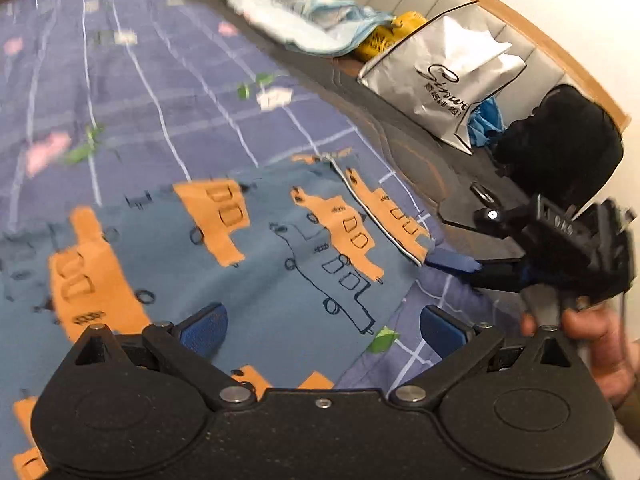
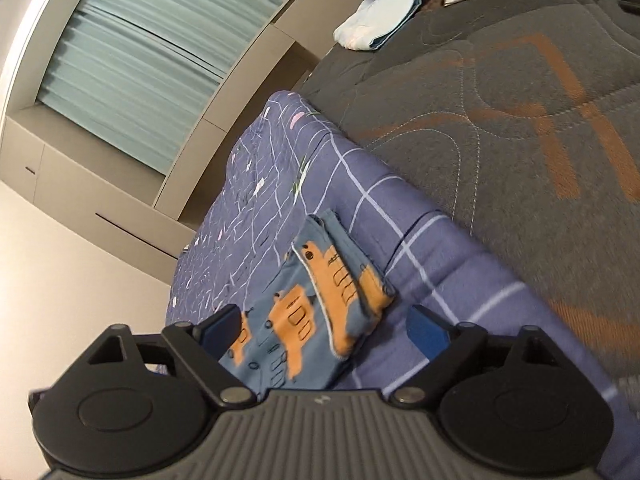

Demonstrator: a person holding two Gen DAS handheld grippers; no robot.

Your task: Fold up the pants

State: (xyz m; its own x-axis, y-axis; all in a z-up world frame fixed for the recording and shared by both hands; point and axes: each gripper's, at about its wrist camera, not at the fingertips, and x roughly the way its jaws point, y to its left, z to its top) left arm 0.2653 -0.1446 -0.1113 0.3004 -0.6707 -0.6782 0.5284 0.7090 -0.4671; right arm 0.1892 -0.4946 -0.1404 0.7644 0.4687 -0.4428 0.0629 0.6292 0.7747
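Observation:
The pants (image 1: 256,264) are blue with orange vehicle prints and lie on a purple checked bedsheet (image 1: 132,92). My left gripper (image 1: 320,330) is open just above the pants, its blue pads (image 1: 204,330) wide apart and empty. My right gripper (image 1: 456,262) shows at the right in the left wrist view, its blue tips at the pants' white-trimmed edge. In the right wrist view the right gripper (image 2: 328,328) is open over a folded end of the pants (image 2: 320,304), holding nothing.
A silver paper bag (image 1: 444,76), a black bag (image 1: 560,140), a yellow item (image 1: 384,36) and a light blue cloth (image 1: 304,20) lie by the padded headboard. A dark grey quilted mattress (image 2: 500,120) borders the sheet. A cabinet and pale curtain (image 2: 152,64) stand beyond the bed.

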